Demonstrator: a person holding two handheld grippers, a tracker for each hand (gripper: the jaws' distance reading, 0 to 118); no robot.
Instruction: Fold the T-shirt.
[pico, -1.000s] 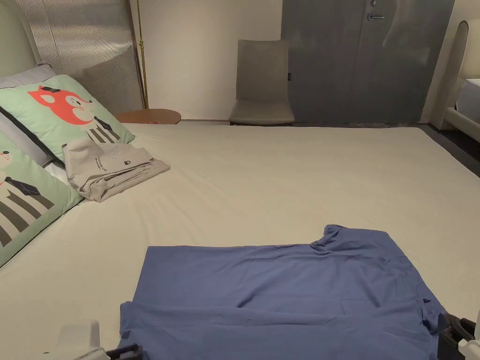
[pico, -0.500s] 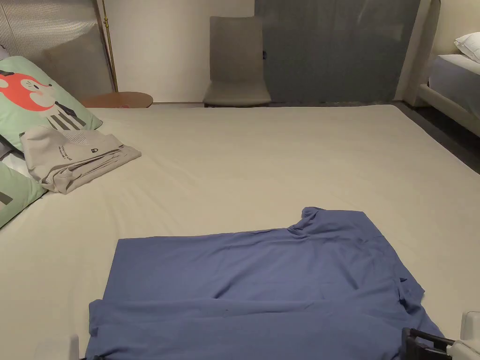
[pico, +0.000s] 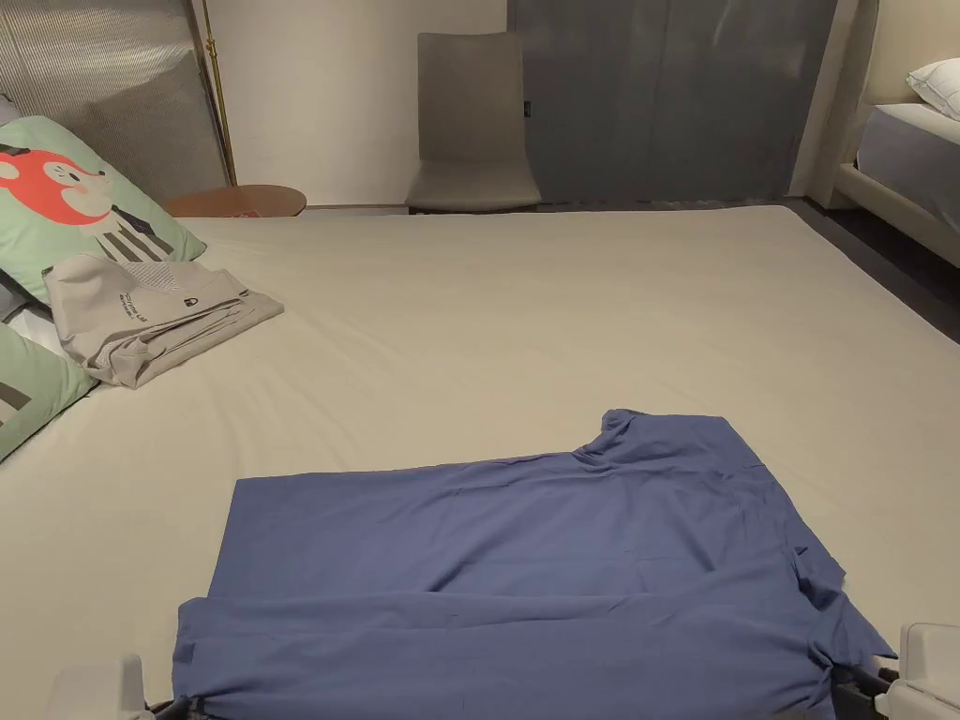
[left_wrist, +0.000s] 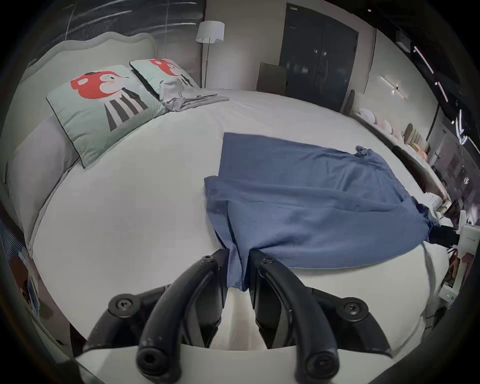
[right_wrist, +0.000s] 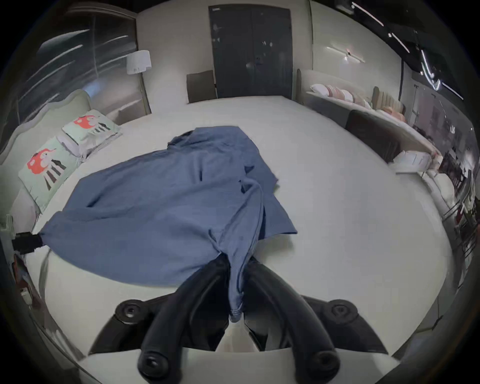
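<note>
Blue T-shirt (pico: 525, 562) lies on bed (pico: 562, 319). Left hand-held gripper (left_wrist: 237, 270) clenched on its near left corner; right hand-held gripper (right_wrist: 237, 283) clenched on its near right corner.

Both hand-held grippers (left_wrist: 237, 270) (right_wrist: 237, 280) clamped

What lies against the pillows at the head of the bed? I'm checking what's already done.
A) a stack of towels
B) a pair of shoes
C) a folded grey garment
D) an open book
C: a folded grey garment rests against the pillows, away from the blue T-shirt.
</note>
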